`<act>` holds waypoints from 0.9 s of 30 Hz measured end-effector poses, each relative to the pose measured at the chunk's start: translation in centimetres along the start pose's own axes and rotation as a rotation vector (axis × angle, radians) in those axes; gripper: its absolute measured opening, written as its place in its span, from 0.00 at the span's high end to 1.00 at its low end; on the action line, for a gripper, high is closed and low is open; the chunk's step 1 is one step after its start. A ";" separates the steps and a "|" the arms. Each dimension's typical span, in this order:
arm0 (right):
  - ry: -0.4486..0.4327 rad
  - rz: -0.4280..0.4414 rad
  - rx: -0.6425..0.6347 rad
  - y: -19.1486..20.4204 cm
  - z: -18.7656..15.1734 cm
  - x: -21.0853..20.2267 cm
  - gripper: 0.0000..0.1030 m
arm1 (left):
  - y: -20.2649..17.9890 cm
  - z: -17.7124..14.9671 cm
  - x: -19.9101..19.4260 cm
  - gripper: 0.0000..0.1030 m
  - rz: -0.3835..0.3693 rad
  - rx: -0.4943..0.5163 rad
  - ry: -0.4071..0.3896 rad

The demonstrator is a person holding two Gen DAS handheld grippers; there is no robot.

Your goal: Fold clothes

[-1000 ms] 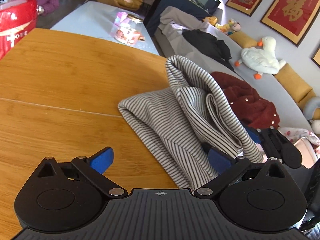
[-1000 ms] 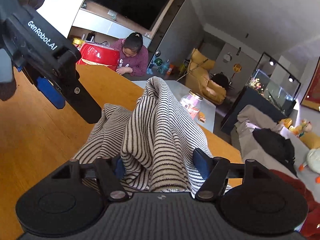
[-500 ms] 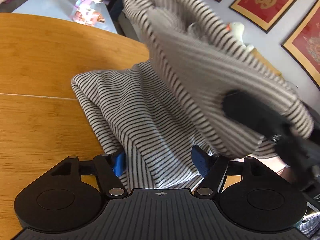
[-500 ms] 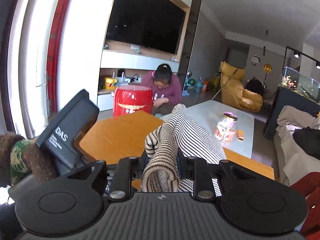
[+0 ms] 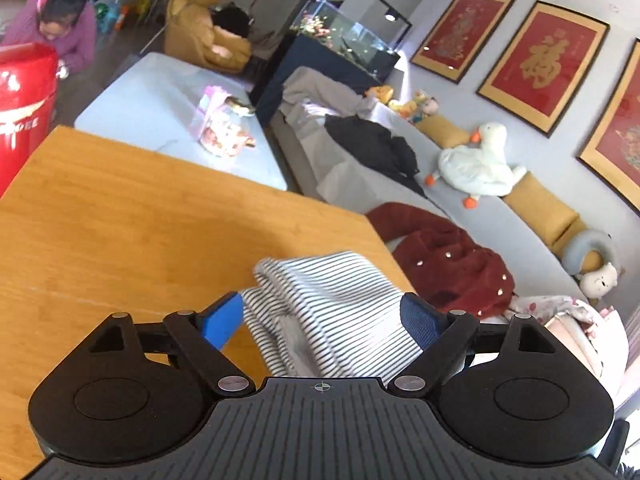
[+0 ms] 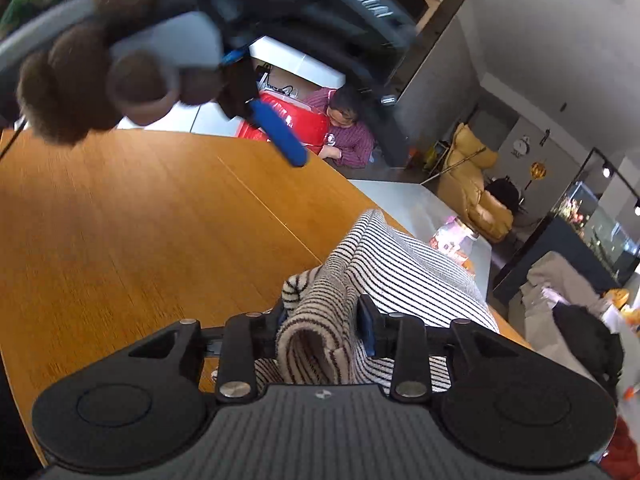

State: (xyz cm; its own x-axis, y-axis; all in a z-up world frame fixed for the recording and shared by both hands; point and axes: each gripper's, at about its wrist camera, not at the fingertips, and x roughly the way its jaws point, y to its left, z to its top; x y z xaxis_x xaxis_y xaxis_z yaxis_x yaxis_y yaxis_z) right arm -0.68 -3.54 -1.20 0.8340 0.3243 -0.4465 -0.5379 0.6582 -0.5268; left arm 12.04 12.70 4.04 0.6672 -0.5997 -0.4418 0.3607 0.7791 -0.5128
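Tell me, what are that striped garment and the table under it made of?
The striped garment looks like a soft knit, maybe cotton or wool blend: fuzzy nap and thick rolled folds where the right gripper pinches it. The table appears to be wood or bamboo, with fine straight grain, honey colour and a smooth, slightly glossy finish.

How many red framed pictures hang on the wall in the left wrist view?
3: one red framed picture nearest the aquarium, a second above the white goose toy, a third cut by the right edge; more may be hidden.

Colours on and around the table

Black-and-cream striped garment (image 6: 384, 276) on an orange-brown wooden table (image 5: 120, 216); blue gripper pads (image 5: 222, 320); dark red coat (image 5: 452, 264).
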 end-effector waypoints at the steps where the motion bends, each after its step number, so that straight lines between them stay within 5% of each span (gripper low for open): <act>1: 0.000 0.000 -0.004 0.2 0.2 0.1 0.66 | -1.0 0.3 0.5 0.13 -0.023 0.016 0.006; 5: -0.005 0.036 0.024 -0.1 0.7 0.1 0.59 | -2.8 -0.3 4.9 0.18 -0.073 0.063 0.106; 8: -0.036 0.139 0.120 -2.7 0.5 -1.7 0.50 | -2.6 -1.5 7.0 0.23 -0.033 0.120 0.154; 12: -0.069 0.169 0.295 -7.8 -0.4 -5.0 0.17 | -1.5 -1.8 6.9 0.26 -0.016 0.131 0.160; 16: -0.065 0.200 0.613 -13.2 -3.0 -6.3 0.01 | -1.0 -2.2 6.7 0.26 -0.012 0.141 0.164; 21: 0.042 0.296 1.019 -16.9 -8.8 -2.5 0.01 | -1.0 -2.4 6.5 0.25 -0.008 0.146 0.159; 24: 0.109 0.376 1.124 -15.4 -11.2 -0.2 0.01 | -0.9 -2.4 6.5 0.25 -0.011 0.146 0.165; 27: 0.120 0.455 1.156 -14.2 -11.7 0.9 0.15 | -0.7 -2.3 6.5 0.25 -0.013 0.143 0.167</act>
State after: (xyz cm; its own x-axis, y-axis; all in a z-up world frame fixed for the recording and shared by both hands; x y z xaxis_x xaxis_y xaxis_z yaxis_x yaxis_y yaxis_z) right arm 6.24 -20.56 -2.63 0.5516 0.6549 -0.5166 -0.3001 0.7337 0.6096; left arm 14.55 7.83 -0.16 0.5489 -0.6228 -0.5576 0.4653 0.7818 -0.4151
